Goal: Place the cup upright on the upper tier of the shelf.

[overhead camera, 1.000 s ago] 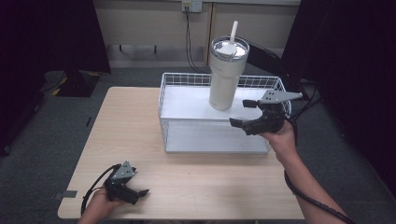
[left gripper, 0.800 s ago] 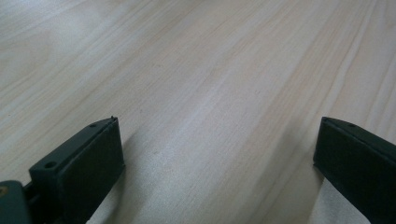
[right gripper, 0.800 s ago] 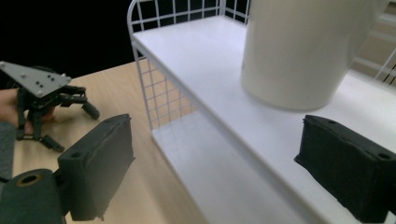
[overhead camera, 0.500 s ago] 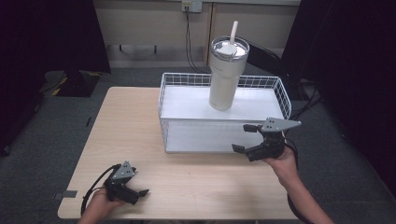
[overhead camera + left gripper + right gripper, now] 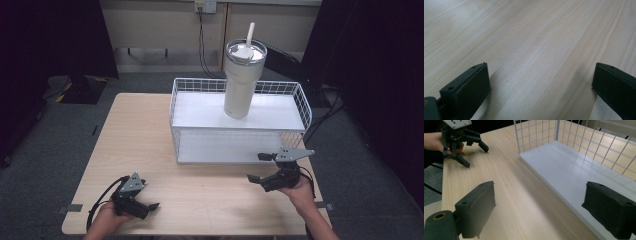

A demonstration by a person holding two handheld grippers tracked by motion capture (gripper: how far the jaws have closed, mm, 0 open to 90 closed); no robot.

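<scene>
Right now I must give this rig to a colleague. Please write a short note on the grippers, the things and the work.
Left gripper: open, holds nothing, low over the table at its near left corner.
Right gripper: open, holds nothing, just in front of the wire basket.
Cup: upright with lid and straw, inside the basket at its far side.
Done: cup is in the basket, released.
Left: nothing obvious; check it stands steady.
</scene>
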